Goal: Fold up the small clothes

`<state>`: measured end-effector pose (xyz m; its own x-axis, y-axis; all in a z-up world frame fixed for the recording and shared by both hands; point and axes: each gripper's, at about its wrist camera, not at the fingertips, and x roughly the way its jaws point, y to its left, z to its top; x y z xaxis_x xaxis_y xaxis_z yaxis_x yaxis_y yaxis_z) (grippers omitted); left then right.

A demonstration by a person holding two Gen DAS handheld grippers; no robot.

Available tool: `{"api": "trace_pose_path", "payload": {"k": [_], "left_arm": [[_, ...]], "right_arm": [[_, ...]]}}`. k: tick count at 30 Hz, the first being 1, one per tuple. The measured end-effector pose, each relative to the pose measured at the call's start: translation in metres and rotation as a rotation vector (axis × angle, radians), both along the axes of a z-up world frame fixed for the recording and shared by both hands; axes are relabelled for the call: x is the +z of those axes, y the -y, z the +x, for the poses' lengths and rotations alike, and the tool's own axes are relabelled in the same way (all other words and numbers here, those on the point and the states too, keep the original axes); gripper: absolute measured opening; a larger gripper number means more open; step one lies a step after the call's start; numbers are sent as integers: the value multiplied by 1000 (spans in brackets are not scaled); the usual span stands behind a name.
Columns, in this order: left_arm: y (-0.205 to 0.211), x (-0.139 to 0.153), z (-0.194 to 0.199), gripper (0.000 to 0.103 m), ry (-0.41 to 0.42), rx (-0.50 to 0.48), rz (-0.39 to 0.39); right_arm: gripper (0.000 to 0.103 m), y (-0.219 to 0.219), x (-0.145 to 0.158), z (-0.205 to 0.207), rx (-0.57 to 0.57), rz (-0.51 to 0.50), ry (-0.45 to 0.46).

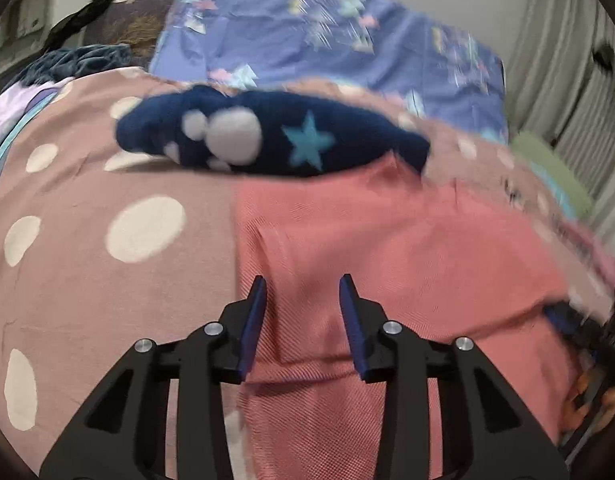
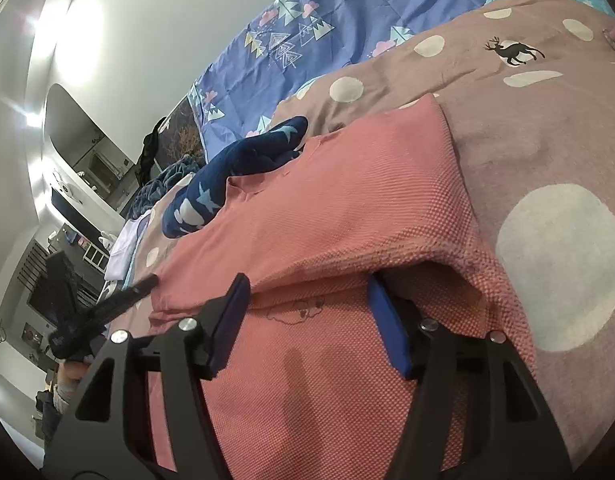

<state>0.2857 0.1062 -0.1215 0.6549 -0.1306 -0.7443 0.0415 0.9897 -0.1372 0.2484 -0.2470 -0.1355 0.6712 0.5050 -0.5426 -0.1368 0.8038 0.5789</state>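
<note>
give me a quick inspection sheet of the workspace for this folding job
surface: pink polka-dot bedspread, blue patterned sheet behind it
job's things: pink garment lying partly folded; navy star garment bunched beyond it
clutter: teal fabric and white cloth at the bed's edge
grippers: left gripper open above the pink garment; right gripper open, one finger under a fold
cables: nothing seen
surroundings: white wall, curtain

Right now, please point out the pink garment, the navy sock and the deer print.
pink garment (image 2: 347, 208), right wrist view, upper folded layer
navy sock (image 1: 307, 140), left wrist view, star
deer print (image 2: 515, 52), right wrist view, body
</note>
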Motion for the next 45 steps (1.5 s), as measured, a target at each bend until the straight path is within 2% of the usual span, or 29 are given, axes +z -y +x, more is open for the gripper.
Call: {"api": "trace_pose_path", "payload": {"k": [2,5,7,11,15,18,20,21,24,26,27,30,31,32,33,34,35,36,37,39,40,41,42,43,44,45], "left_arm": [[15,-20,1,48,-25,-18,99],[22,-16,-1,48,-17,-13,151],[16,-14,-2,48,-13,-15,122],[-3,2,-2,48,16,-25,-10],[-13,14,11,44,48,18,6],[-11,13,24,29,37,15,5],[-4,2,38,16,1,26,106],[-2,-5,42,14,-8,32,161],[4,-9,44,14,15,53,262],[7,-3,41,13,42,112,360],[6,4,35,13,55,107,340],[7,23,13,13,97,-5,124],[14,28,2,13,111,-79,69],[22,27,-4,15,108,-124,64],[35,18,-9,21,74,-175,102],[44,6,-10,28,35,-192,146],[52,-11,-9,29,-8,-201,195],[56,-20,-10,29,11,-195,226],[56,-16,-11,28,17,-193,240],[53,-16,-9,29,6,-179,219],[52,-17,-10,29,9,-180,211],[51,-15,-11,29,11,-180,199],[50,-15,-12,29,10,-180,185],[49,-16,-12,29,9,-180,165],[49,-17,-10,29,8,-180,147],[46,-17,-10,29,7,-179,126]], "right_arm": [[63,0,1,0,2,-4,-2],[63,-3,3,-2,1,-32,-2],[63,-7,4,-3,0,-52,-2],[63,-7,3,-2,1,-48,-7],[66,-9,3,-1,8,-55,-7],[66,-9,3,-1,11,-56,-7],[67,-9,2,-1,12,-56,-7],[67,-9,3,-1,12,-55,-7],[67,-9,2,0,13,-53,-7],[68,-9,2,0,14,-51,-7],[68,-9,2,0,15,-52,-7],[68,-10,2,0,15,-52,-6],[65,-10,3,-1,16,-53,-5],[54,-10,4,-2,19,-57,-6],[42,-10,6,-4,23,-58,-9],[23,-10,11,-5,54,-47,-12],[18,-10,18,-6,81,-32,-4],[18,-8,26,-8,87,-22,20],[18,-6,37,-9,72,-25,57],[18,-1,52,-8,35,-46,96],[19,2,55,-3,3,-62,95],[27,4,53,3,-31,-89,72],[30,4,46,12,-60,-139,18],[21,4,29,26,-91,-240,-89],[7,4,10,35,-94,-308,-146],[6,4,2,34,-107,-338,-132]]}}
